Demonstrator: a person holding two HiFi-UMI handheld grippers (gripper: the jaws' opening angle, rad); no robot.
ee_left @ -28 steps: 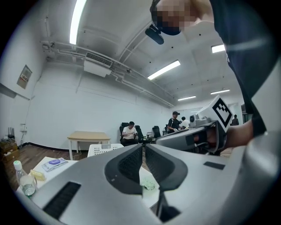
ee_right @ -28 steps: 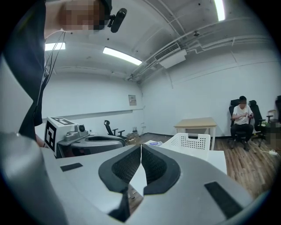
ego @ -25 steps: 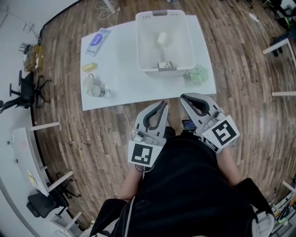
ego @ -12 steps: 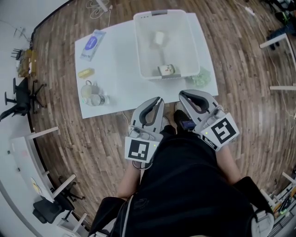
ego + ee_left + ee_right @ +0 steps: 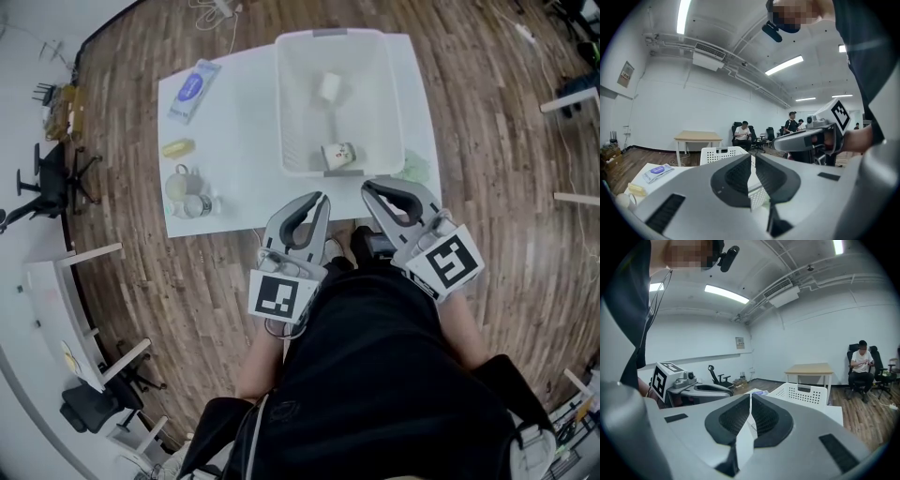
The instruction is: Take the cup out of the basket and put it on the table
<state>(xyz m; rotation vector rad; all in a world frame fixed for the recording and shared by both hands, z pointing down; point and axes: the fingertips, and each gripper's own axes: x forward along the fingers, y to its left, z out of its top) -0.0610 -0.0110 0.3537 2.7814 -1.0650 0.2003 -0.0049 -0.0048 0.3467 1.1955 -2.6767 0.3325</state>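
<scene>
1. On the wooden floor [image 5: 487, 122] stands a white table [image 5: 234, 141], its near edge just ahead of the person in black [image 5: 375, 375]; office chairs stand by the curved wall at the far left.
2. A white basket [image 5: 284, 112] with perforated walls takes up the right part of the table, its long side running away from the person; a green thing [image 5: 418, 169] peeps out beside its near right corner.
3. The left gripper [image 5: 322, 197] is held low in front of the body with its tips about at the table's near edge; the left gripper view shows the jaws brought together with nothing between them.
4. The right gripper [image 5: 366, 186] is beside it, tips near the basket's near wall; the right gripper view shows its jaws pressed together too, with nothing held.
5. A blue packet [image 5: 194, 89] lies at the table's far left corner.
6. Some clear jars [image 5: 187, 192] stand together near the left edge, with a small yellow thing [image 5: 178, 147] just beyond them.
7. The cup [image 5: 337, 155], white with small markings, is inside the basket at the end nearest the person, seemingly on its side; it is apart from both grippers.
8. A smaller white thing [image 5: 329, 86] sits further back in the basket.
</scene>
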